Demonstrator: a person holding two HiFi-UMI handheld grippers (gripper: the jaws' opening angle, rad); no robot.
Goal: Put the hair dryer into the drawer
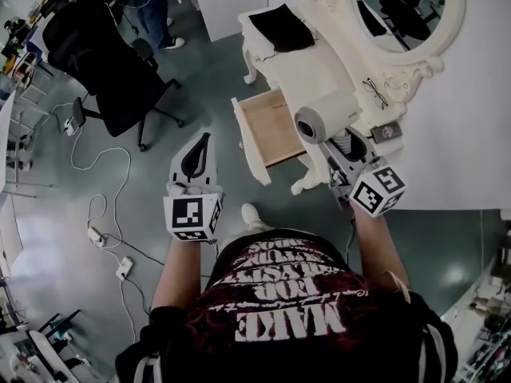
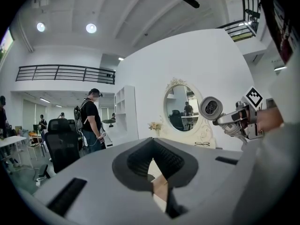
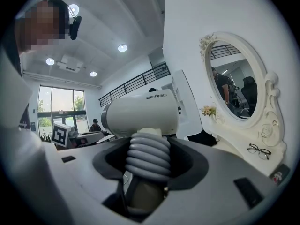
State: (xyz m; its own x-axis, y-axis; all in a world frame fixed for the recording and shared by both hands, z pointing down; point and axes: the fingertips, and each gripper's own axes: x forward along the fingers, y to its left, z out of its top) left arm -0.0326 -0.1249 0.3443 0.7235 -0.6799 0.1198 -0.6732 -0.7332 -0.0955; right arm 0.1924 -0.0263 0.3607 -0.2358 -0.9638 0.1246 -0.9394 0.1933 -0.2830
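R claw (image 1: 342, 152) pinches hair dryer (image 1: 326, 116) by its ribbed handle, barrel above the jaws; open drawer (image 1: 267, 130) sits below, to its left. L claw (image 1: 202, 144) pressed together, empty. Risk: top-heavy barrel may swing in the grip & clip the drawer front.

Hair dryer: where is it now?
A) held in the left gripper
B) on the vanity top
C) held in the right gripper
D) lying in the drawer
C: the right gripper's jaws clamp the hair dryer by its ribbed handle, and the drawer stands open.

White hair dryer (image 1: 327, 116) aloft near open drawer (image 1: 270, 126)
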